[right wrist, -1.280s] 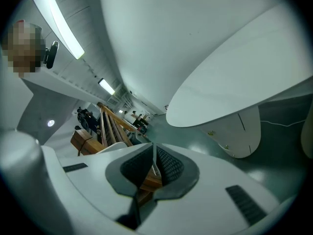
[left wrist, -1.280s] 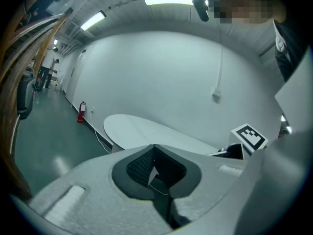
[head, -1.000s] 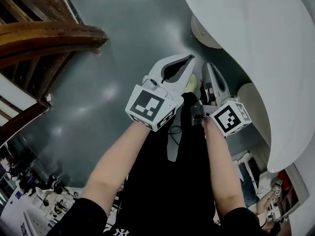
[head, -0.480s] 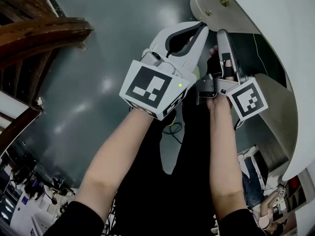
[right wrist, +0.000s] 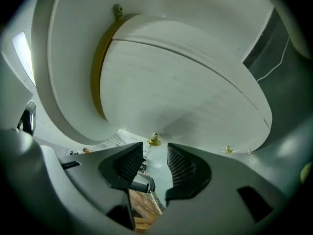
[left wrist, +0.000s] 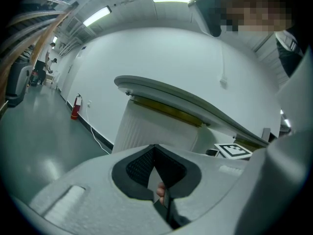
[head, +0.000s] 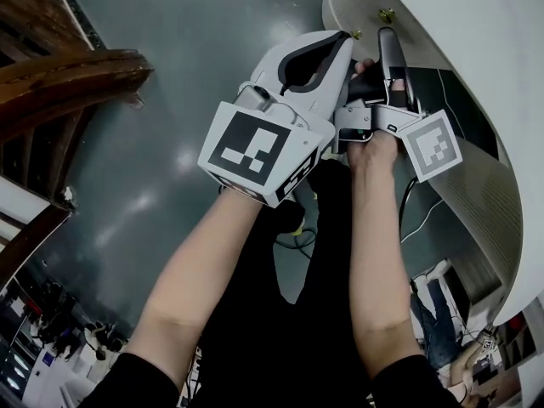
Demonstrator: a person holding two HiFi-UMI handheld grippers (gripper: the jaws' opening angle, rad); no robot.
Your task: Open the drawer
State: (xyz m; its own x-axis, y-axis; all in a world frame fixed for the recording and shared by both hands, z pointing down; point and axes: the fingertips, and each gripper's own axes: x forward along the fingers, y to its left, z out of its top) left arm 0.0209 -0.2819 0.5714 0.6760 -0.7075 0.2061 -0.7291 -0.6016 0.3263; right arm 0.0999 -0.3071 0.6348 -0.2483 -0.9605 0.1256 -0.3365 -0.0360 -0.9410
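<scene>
We begin with the white cabinet (head: 476,83), whose rounded top fills the head view from 12 round to 4 o'clock. Under that top is the drawer front (right wrist: 186,92), a pale, finely ribbed curved panel that spans the right gripper view from 10 to 3 o'clock. It looks shut to us, so the pull has not begun.

The left gripper (left wrist: 154,147) sits at 9 o'clock of the right one in the head view, its jaws brought together on nothing. It has no job in this step, and we would hold it clear of the drawer's path.

The right gripper (right wrist: 155,150) has just been opening its jaws. They stand apart with nothing between them.

The brass knob (right wrist: 154,141) sits at 12 o'clock of that gap, just past the tips and untouched. Another small brass fitting (right wrist: 227,150) lies at 3 o'clock of it, so we should stay lined up on the near one.

To do this well, we would ease straight ahead until the pads straddle the knob's neck behind its head. Then we would close firmly and draw back square to the panel. The knob is small and smooth, so a shallow or off-centre grip will likely slip.
</scene>
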